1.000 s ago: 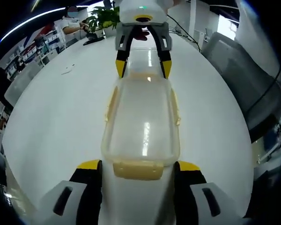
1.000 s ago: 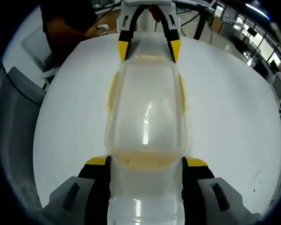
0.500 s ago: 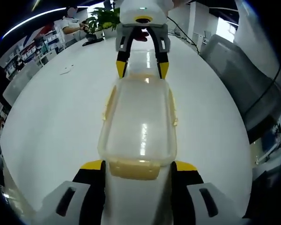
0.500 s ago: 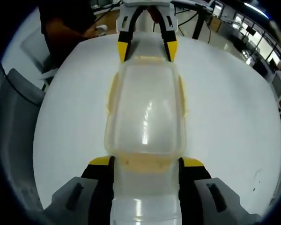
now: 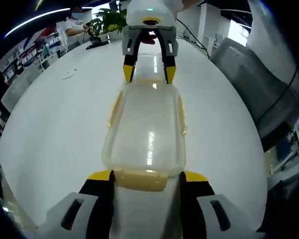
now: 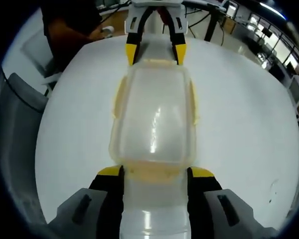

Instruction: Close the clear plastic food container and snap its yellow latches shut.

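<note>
Clear plastic food container (image 5: pixel 145 133) (image 6: pixel 153 122): lid on, lying flat, long axis running up frame centre in both views. Pale yellow latches: near-end latch (image 5: pixel 140 179) (image 6: pixel 154 173) at lower centre, side latches (image 5: pixel 114 107) (image 6: pixel 120 98) along both edges.

- Food container (image 5: pixel 145 130): clear plastic, smooth, slightly cloudy, with a bright streak of reflected light along its lid.
- Latches (image 5: pixel 140 179): pale yellow plastic, matt.
- Table (image 5: pixel 55 124): white, smooth and glossy, mirroring ceiling lights.
- Left gripper (image 5: pixel 145 175): grey and black plastic jaws, yellow tips that look rubbery, though blurred.
- Right gripper (image 6: pixel 155 172): same grey, black and yellow finish.
</note>
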A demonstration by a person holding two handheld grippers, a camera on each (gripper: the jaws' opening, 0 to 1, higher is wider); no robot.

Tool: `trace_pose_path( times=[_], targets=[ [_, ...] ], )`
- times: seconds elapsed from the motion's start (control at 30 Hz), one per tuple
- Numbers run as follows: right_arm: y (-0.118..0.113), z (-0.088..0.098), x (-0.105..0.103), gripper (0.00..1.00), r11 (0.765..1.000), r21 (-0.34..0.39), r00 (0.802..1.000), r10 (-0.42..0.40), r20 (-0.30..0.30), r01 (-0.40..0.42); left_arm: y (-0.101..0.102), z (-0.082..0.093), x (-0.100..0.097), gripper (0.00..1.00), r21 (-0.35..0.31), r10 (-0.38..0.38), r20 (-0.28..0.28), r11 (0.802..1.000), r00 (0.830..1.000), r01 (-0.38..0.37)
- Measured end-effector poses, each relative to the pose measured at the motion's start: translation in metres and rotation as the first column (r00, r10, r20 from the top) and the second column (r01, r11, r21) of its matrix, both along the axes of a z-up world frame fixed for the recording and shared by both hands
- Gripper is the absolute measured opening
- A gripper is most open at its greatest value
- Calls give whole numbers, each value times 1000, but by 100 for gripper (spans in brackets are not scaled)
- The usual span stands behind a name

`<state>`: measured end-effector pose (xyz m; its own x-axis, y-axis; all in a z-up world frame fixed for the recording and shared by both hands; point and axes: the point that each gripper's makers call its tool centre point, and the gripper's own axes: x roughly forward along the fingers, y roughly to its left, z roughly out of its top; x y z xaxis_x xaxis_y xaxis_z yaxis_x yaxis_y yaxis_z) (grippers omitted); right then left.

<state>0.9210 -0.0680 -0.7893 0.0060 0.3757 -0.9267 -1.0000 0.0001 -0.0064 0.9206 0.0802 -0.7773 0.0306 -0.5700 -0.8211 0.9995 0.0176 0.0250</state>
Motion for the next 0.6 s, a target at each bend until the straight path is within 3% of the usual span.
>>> trace_pose_path(
  times=[0.6],
  targets=[
    [2, -1, 4, 43, 1000, -3, 1000, 6, 0, -6, 4, 1, -1, 40, 31, -26, 0, 999, 1000, 26]
  ],
)
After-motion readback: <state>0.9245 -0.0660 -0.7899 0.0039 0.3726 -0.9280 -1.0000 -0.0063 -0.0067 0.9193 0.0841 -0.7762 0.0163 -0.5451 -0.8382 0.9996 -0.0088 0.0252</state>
